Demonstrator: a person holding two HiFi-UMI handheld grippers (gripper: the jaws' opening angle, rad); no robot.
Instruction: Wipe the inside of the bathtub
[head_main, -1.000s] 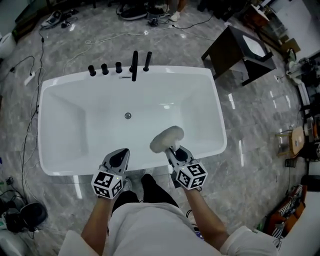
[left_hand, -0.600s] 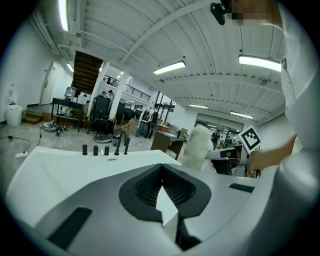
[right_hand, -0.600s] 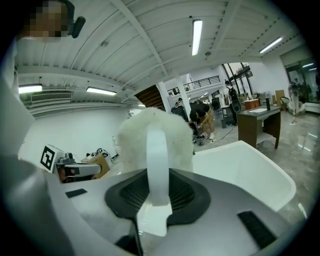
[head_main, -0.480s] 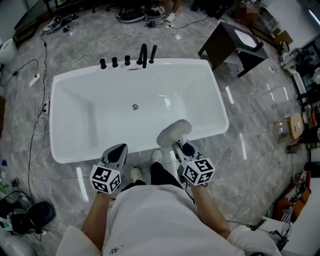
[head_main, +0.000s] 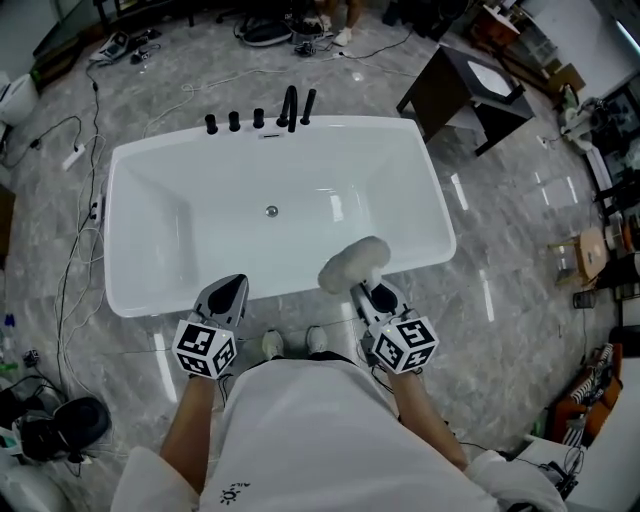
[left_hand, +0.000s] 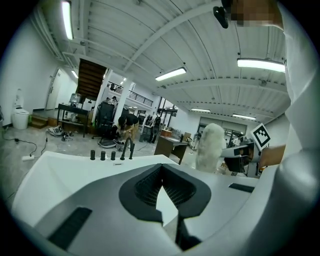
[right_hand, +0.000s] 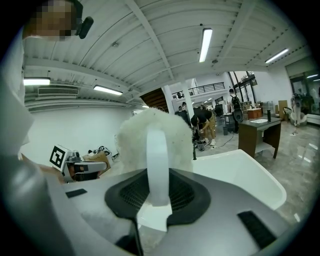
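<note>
The white bathtub (head_main: 150, 230) stands on the grey marbled floor (head_main: 500, 300), black taps (head_main: 290, 108) on its far edge. The right gripper (head_main: 368, 295) hovers over the near edge towards the right corner, its fingers clamped on the white handle (right_hand: 156, 160) of a fluffy white scrubber (head_main: 352, 263). The left gripper (head_main: 228, 290) hangs above the same near edge, fingers closed tip to tip on nothing.

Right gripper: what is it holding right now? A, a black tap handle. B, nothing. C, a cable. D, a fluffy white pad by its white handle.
D: the right gripper view shows the right gripper with its jaws clamped on the white handle of the fluffy white pad.
</note>
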